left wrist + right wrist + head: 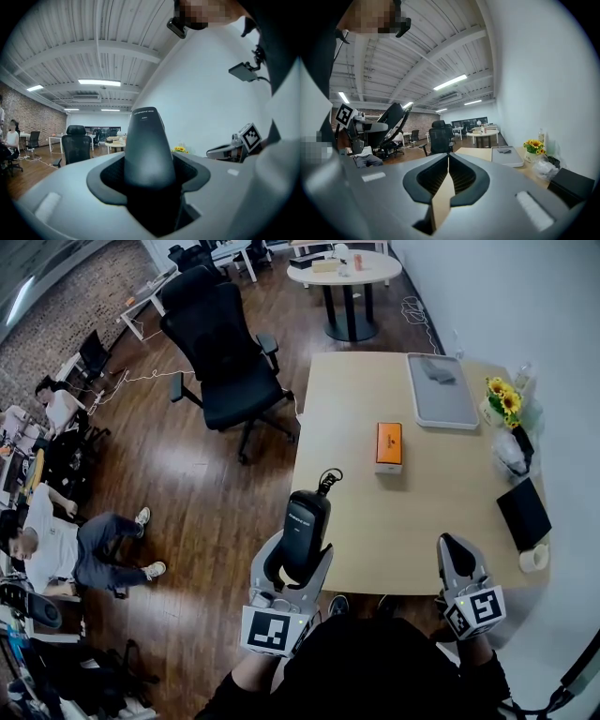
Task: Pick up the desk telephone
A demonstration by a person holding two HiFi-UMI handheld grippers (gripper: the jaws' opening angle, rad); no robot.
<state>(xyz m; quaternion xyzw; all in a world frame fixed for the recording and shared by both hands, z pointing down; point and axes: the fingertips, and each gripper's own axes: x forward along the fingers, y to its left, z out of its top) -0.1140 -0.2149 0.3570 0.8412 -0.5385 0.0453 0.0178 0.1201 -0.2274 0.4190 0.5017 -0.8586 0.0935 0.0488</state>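
Note:
A black telephone handset (306, 521) stands between the jaws of my left gripper (298, 557), which is shut on its lower part. A coiled black cord (329, 478) curls off its far end, over the near left edge of the wooden desk (361, 549). The handset (147, 145) fills the middle of the left gripper view, clamped by the left gripper (149, 172). My right gripper (454, 549) hovers over the desk's near right edge, jaws shut with nothing in them. The right gripper view shows the right gripper (449, 157) with its tips touching, and the left gripper with the handset (392, 117) off to the left.
On the desk lie an orange box (389, 444), a grey tray (441, 390), a sunflower vase (504, 401), a black pad (523, 512) and a tape roll (534, 559). A black office chair (220, 352) stands to the left. Seated people (56, 540) are at far left.

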